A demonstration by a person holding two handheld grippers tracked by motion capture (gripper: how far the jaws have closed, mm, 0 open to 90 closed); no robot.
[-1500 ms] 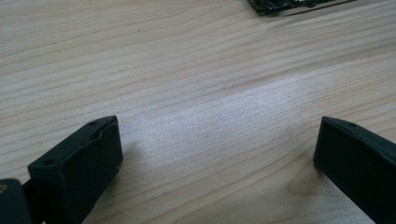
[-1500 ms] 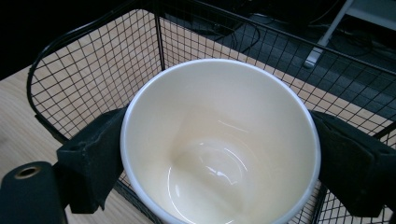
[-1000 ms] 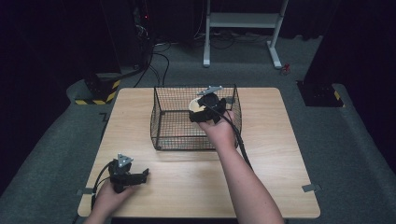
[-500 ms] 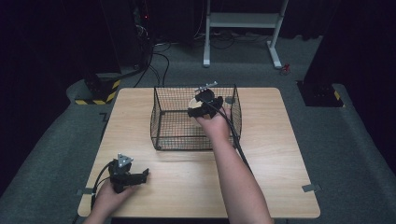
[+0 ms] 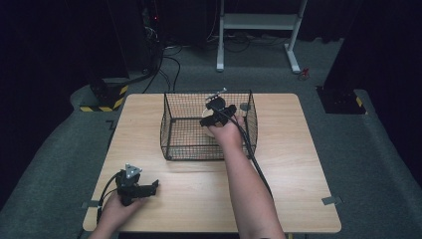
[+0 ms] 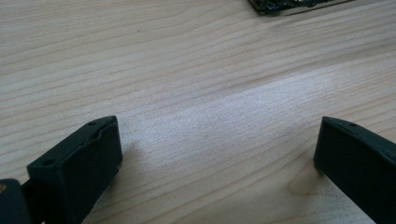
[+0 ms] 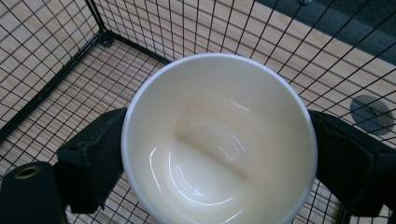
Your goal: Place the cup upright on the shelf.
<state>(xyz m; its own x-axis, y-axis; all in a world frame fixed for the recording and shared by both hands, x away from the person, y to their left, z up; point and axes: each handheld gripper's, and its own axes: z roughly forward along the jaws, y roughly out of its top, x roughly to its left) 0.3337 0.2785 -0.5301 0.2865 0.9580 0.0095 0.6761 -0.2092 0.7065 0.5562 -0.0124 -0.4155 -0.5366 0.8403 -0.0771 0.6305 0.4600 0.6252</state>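
A cream bowl (image 7: 219, 140) sits between the jaws of my right gripper (image 7: 217, 156), which is shut on its rim from both sides. In the high view this right gripper (image 5: 217, 113) and the bowl (image 5: 208, 123) are at the right half of a black wire basket (image 5: 164, 124), within its walls. Whether the bowl touches the basket floor (image 7: 56, 79) I cannot tell. My left gripper (image 5: 152, 188) lies on the wooden table (image 5: 298, 164) near the front left corner. The left gripper (image 6: 217, 154) is open, with bare wood between its jaws.
A small grey disc (image 5: 244, 106) lies on the table just behind the basket's right wall, and the right gripper view shows the disc (image 7: 371, 112) through the mesh. Bits of tape (image 5: 331, 200) mark the table's front edges. Grey carpet surrounds the table.
My right gripper with the bowl has shifted slightly to the left inside the basket. The left gripper has stayed where it was.
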